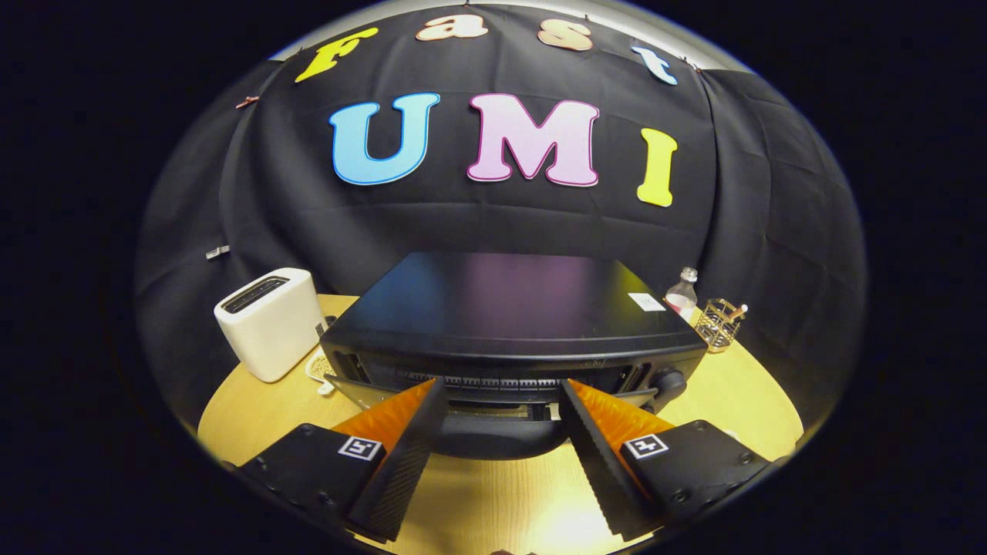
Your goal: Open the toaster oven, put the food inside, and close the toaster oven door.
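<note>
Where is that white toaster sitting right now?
In the gripper view, the white toaster stands on the round wooden table, beside the black toaster oven, beyond the open gripper.

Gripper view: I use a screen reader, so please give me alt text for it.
An open gripper faces a black toaster oven on a round wooden table, its door partly lowered between the fingers. A white toaster stands beside the oven.

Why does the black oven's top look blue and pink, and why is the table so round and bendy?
In the gripper view, the toaster oven's glossy top mirrors colours from the wall; the fisheye lens bends the table; glare brightens the wood between the open gripper's fingers.
</note>
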### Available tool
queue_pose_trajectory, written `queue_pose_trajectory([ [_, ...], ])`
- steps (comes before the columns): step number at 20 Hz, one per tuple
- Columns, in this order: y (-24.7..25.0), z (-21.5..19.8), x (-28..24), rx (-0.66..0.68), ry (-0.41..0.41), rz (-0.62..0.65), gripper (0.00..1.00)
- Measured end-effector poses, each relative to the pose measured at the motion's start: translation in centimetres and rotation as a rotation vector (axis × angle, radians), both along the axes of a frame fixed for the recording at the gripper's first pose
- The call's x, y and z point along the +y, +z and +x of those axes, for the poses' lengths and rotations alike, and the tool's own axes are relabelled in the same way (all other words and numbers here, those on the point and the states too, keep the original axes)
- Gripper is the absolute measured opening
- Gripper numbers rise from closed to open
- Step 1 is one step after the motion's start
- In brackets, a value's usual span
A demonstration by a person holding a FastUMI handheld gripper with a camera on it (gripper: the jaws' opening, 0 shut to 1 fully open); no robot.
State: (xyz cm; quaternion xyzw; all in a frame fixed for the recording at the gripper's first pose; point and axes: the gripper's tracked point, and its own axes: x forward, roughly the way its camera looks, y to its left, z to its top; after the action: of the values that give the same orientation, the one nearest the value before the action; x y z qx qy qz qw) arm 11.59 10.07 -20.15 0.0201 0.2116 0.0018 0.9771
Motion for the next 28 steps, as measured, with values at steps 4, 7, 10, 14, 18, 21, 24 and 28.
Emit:
queue_pose_trajectory([
  [4, -0.9, -2.3, 0.3, 0.009, 0.011, -0.007, 0.98],
  [7, -1.7, -3.7, 0.2, 0.023, 0.013, -0.013, 0.98],
  [10, -2.6, -5.3, 0.3, 0.033, 0.023, -0.025, 0.98],
  [14, -5.5, -8.2, 0.5, 0.094, 0.045, -0.036, 0.98],
  [18, -11.4, -11.4, 1.1, 0.241, 0.128, -0.053, 0.98],
  [21, -12.7, -12.6, -0.2, 0.282, 0.142, -0.055, 1.0],
  [24, -10.9, -14.1, -2.1, 0.249, 0.163, -0.063, 0.99],
  [28, -7.1, -14.9, -7.6, 0.223, 0.158, -0.069, 0.99],
])
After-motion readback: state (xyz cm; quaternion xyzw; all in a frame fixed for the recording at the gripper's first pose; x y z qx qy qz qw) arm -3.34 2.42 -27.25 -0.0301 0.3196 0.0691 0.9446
